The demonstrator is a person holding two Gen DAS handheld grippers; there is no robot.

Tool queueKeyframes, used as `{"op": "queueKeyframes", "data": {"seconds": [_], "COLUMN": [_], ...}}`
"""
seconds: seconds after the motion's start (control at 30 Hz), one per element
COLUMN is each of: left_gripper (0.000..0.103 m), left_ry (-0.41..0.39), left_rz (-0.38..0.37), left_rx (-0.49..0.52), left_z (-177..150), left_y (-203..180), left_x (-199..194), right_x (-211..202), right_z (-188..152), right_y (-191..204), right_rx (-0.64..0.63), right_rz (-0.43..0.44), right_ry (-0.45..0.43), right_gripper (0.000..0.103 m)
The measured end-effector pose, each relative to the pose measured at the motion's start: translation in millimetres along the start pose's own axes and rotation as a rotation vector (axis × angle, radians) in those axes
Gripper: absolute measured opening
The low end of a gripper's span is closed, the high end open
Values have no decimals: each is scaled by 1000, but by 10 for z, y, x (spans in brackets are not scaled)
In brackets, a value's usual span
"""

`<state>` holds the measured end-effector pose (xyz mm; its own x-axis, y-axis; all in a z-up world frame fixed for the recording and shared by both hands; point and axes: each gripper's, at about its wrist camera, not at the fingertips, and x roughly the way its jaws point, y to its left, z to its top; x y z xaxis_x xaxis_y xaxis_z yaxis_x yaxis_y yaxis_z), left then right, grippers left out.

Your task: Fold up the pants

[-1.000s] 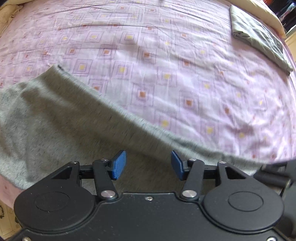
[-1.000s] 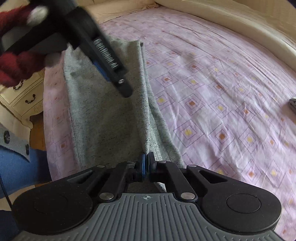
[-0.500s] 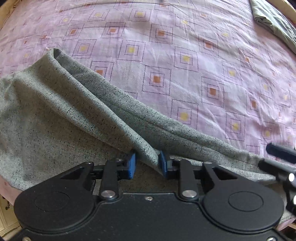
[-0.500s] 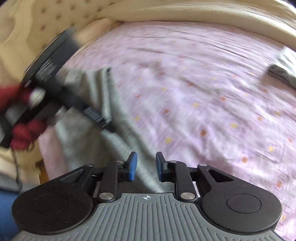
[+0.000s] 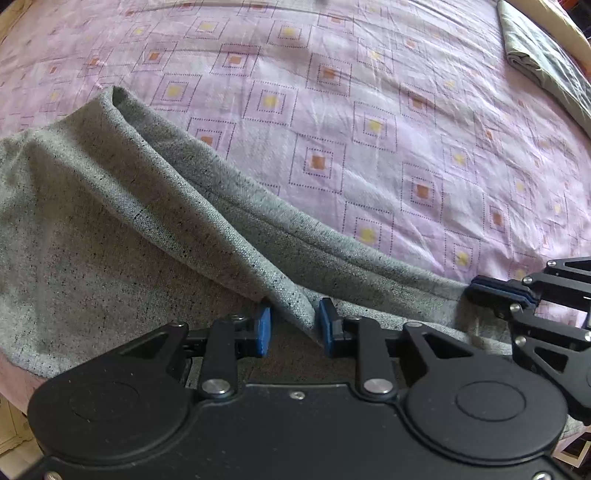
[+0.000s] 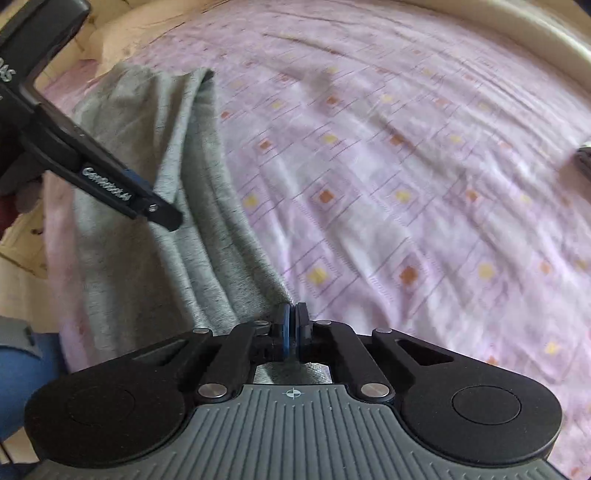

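Observation:
Grey speckled pants lie along the near edge of a bed with a purple patterned sheet. One lengthwise fold stands up as a ridge. My left gripper points straight down, its blue pads pressing on that ridge. My right gripper is at the right, shut on the cloth's outer edge. In the right wrist view the pants run away to the upper left, the right gripper has its pads together on the hem, and the left gripper stands over the cloth.
A folded grey-green cloth lies at the far right of the bed. A cream padded bed rim curves round the far side. A person's blue-clad leg is at the near left, by the bed's edge.
The left gripper sank onto the pants and narrowed its jaws around a raised fold. The right gripper opened, shifted along the edge and shut again on the hem.

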<state>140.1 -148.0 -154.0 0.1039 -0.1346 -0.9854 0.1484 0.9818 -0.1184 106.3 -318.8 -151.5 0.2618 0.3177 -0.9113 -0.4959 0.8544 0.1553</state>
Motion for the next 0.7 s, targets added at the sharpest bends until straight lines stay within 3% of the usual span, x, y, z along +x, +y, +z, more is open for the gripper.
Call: {"op": "queueKeyframes", "data": {"seconds": [0.07,0.13,0.27,0.37,0.43,0.53,0.7], "left_gripper": [37,37,46,46,46,45,45], "left_ry": [-15,-51,-152,-182,-160,-118,-96], "left_rz": [-10,-35,-72,-41,-4,36,121], "left_rx": [21,43,83,102,118,121,179], "left_z": [74,157,294,498,590,747,1020], "left_y": [-32,-54,131,373,552,770,1001], "left_x": [-95,-276,-638,-663,-596,-379,-15], "right_x": [62,11,-343,-577,-663,-559,-56], "right_z": [14,9,-52,-78,-79,-41,129], "right_y": [-48,-133,-201,-4,127,313,620], "right_rx": [31,121,294,314,338,382,352], "right_rz": [-70,-40,-79,-133,-127,-61,-82], "right_ry": [13,-13,-154,-226,-240,-199,-54], "right_gripper": [0,4,4,4,4,4,4]}}
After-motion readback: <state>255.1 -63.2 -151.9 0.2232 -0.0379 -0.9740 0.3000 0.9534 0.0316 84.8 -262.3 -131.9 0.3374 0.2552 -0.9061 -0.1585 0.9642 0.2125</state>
